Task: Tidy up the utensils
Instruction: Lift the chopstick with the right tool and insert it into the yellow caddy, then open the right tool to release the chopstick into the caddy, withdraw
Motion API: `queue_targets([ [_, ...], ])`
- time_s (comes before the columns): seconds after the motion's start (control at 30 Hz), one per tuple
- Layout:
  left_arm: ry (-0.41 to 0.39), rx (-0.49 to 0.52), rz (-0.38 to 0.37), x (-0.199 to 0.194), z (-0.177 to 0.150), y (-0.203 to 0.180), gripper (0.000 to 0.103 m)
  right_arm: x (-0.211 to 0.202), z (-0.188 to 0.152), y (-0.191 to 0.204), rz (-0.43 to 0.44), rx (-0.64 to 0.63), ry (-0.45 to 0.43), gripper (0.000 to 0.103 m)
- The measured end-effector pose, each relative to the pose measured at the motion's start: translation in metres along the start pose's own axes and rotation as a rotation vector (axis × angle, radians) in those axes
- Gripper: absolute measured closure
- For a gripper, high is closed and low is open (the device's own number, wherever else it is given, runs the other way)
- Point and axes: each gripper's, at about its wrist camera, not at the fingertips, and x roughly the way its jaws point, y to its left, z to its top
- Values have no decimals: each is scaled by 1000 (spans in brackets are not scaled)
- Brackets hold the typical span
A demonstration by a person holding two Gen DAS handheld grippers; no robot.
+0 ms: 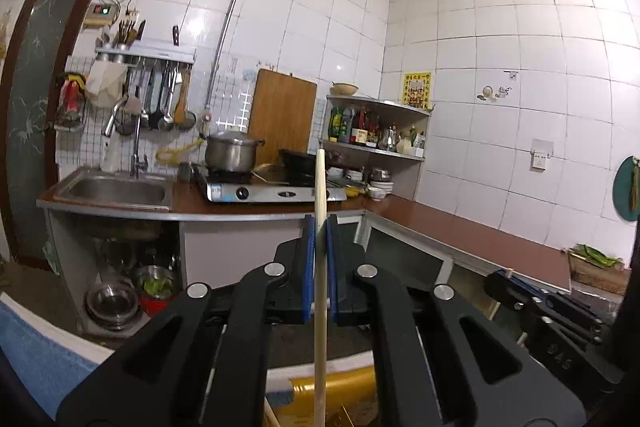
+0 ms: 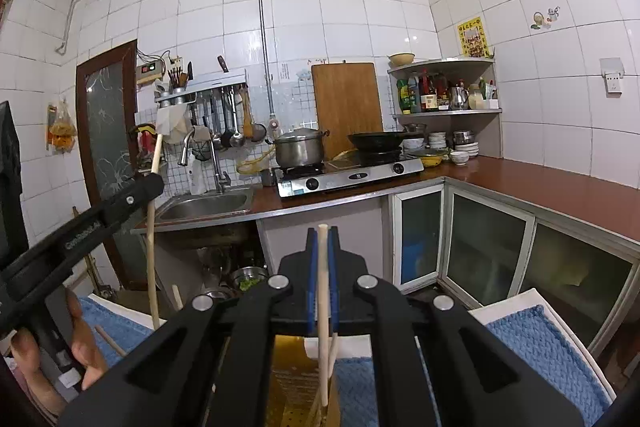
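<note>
My left gripper (image 1: 320,223) is shut on a long pale wooden chopstick (image 1: 320,183) that stands upright between its blue pads and runs down past the bottom of the left wrist view. My right gripper (image 2: 323,235) is shut on a second, shorter chopstick (image 2: 323,347), also upright. Its lower end hangs over a gold utensil holder (image 2: 292,379) with another stick leaning in it. The holder (image 1: 340,387) also shows below the left gripper. In the right wrist view the left gripper (image 2: 150,183) and its chopstick (image 2: 151,259) are at the left, with a hand (image 2: 84,347) holding it.
A blue towel (image 2: 540,347) lies under the holder, with loose chopsticks (image 2: 108,339) on its left part. Ahead are a counter (image 2: 560,187) with a sink (image 2: 208,205), a gas stove (image 2: 352,175) bearing a pot and wok, a corner shelf of bottles (image 2: 440,95), and hanging ladles (image 2: 232,123).
</note>
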Motion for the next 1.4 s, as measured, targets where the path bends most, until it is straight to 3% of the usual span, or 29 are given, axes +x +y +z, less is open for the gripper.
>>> queue_targets([
  [0.23,29,-3,9,16,-31,7,99,4,-14,0,4,-23,27,98],
  [0.47,53,59,39,-1,-55,10,98,7,-37,-2,16,-26,64,98],
  [0.77,62,51,46,-17,-52,22,98,9,-63,-4,23,-21,118,98],
  [0.97,34,71,55,-4,-43,15,99,9,-66,1,26,-35,119,98],
  [1.2,103,105,53,-7,-73,13,99,8,-69,3,29,-43,107,98],
  [1.4,237,57,58,-8,-94,27,98,10,-67,1,29,-27,119,98],
])
